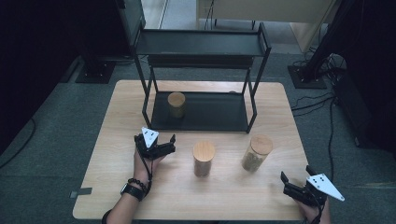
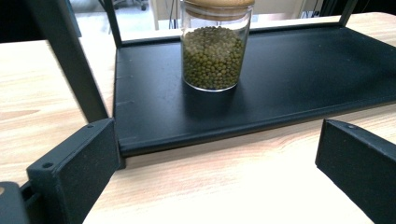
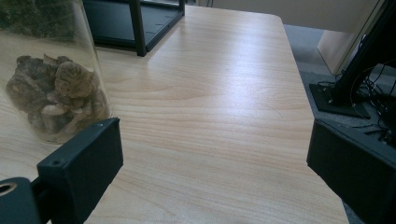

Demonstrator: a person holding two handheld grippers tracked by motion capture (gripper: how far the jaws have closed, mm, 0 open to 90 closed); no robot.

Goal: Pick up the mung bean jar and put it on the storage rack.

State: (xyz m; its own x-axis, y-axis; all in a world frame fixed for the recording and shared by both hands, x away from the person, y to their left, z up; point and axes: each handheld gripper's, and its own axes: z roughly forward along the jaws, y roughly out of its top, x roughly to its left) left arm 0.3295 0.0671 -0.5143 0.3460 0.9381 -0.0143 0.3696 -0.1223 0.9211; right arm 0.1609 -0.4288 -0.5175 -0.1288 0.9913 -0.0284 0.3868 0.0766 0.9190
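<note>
Take the black rack (image 1: 201,46) as your landmark. Your left gripper (image 1: 156,144) sits just in front of the rack's lower shelf (image 2: 289,84), near its left front post, with its jaws spread wide and nothing between them. The jar of green beans (image 2: 213,46) stands upright on that shelf, on its left half, straight ahead of those jaws and a little beyond the shelf's front lip; its long axis is vertical, so the jaws would meet its round wall from the sides.

Two more jars stand on the table (image 1: 116,186) in front of the rack, both upright: a wooden-lidded jar (image 1: 203,158) before the rack's middle, and a jar of brown pieces (image 1: 256,152) before its right front post. Your left hand is the nearer one to the bean jar and to the middle jar. Your right gripper (image 1: 299,189) lies well out from the rack at the table's near right corner, jaws likewise wide apart and empty, with the brown jar just ahead and to the left of its left jaw in the right gripper view, not touching.

The bean jar's lid is cut off at the top of the left gripper view. What fills the middle jar is hard to tell from above. The brown jar's upper part and lid are cropped in the right gripper view.
</note>
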